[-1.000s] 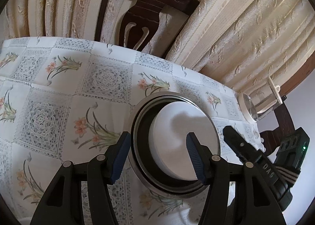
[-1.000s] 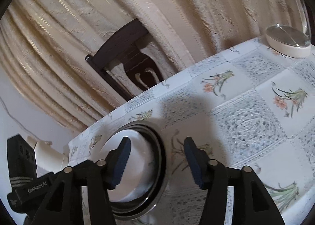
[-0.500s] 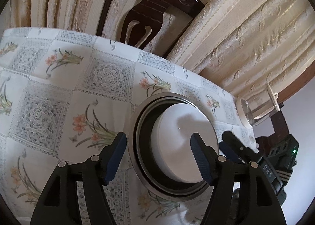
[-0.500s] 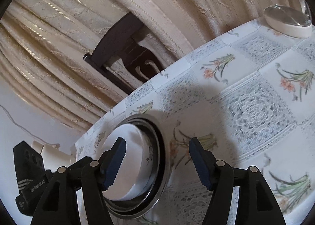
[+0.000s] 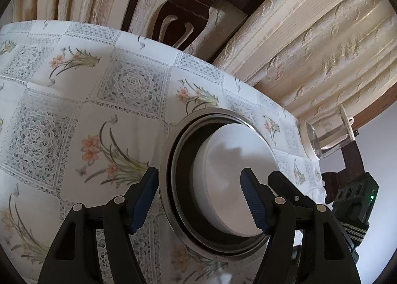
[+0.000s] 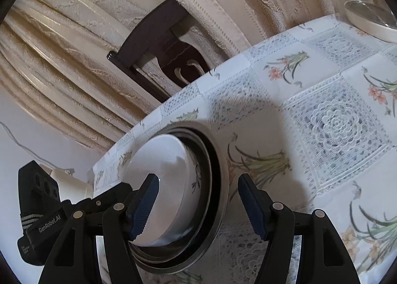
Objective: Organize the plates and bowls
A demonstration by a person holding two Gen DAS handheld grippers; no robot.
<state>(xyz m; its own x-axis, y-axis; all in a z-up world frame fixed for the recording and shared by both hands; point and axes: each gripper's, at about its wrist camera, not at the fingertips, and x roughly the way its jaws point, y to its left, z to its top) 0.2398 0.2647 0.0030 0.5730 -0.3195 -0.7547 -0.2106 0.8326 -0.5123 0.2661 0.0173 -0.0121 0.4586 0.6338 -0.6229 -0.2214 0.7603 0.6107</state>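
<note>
A floral tablecloth (image 5: 74,115) is filling the left and centre of the left wrist view. Low and centre, a metal plate (image 5: 168,209) is lying on it, carrying a white bowl (image 5: 238,184). The left gripper (image 5: 199,199) is standing spread, fingers straddling the plate's near rim. In the right view, the right gripper (image 6: 198,205) is likewise gaping over plate (image 6: 218,199) and bowl (image 6: 168,184).
</note>
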